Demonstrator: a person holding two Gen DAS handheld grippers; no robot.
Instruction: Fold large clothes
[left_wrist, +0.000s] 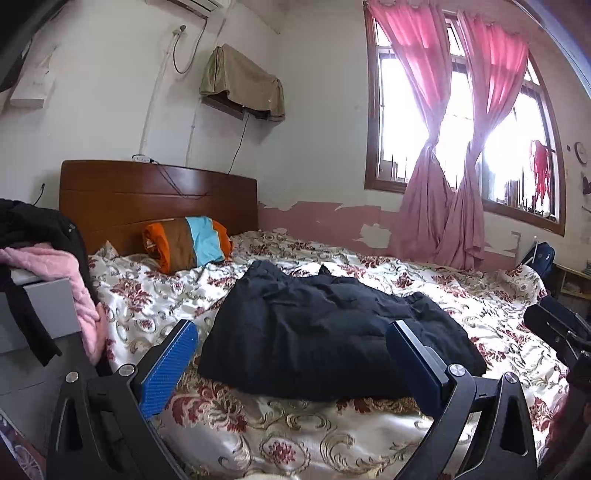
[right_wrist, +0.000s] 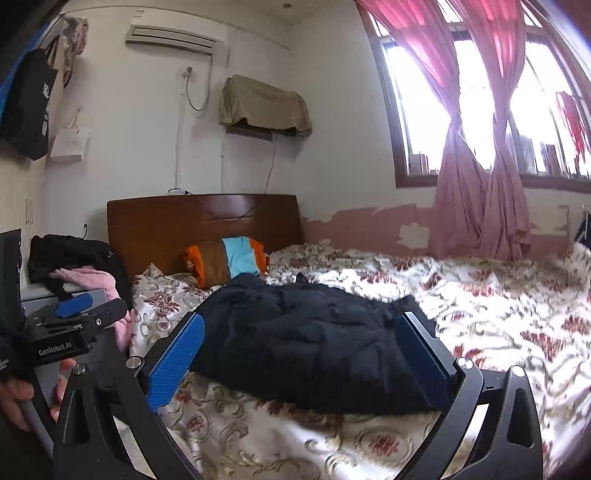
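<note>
A dark navy padded coat (left_wrist: 325, 332) lies folded in a bundle on the floral bedspread (left_wrist: 258, 443); it also shows in the right wrist view (right_wrist: 317, 339). My left gripper (left_wrist: 291, 336) is open and empty, held off the near bed edge, with the coat ahead between its blue fingers (left_wrist: 170, 365). My right gripper (right_wrist: 299, 332) is open and empty too, just short of the coat's near edge. The left gripper's body (right_wrist: 70, 325) shows at the left of the right wrist view. Part of the right gripper (left_wrist: 557, 328) shows at the right edge of the left wrist view.
A striped orange, brown and blue pillow (left_wrist: 188, 243) lies against the wooden headboard (left_wrist: 155, 199). Black and pink clothes (left_wrist: 44, 251) are piled on a grey cabinet at the left. Pink curtains (left_wrist: 443, 206) hang at the window along the bed's far side.
</note>
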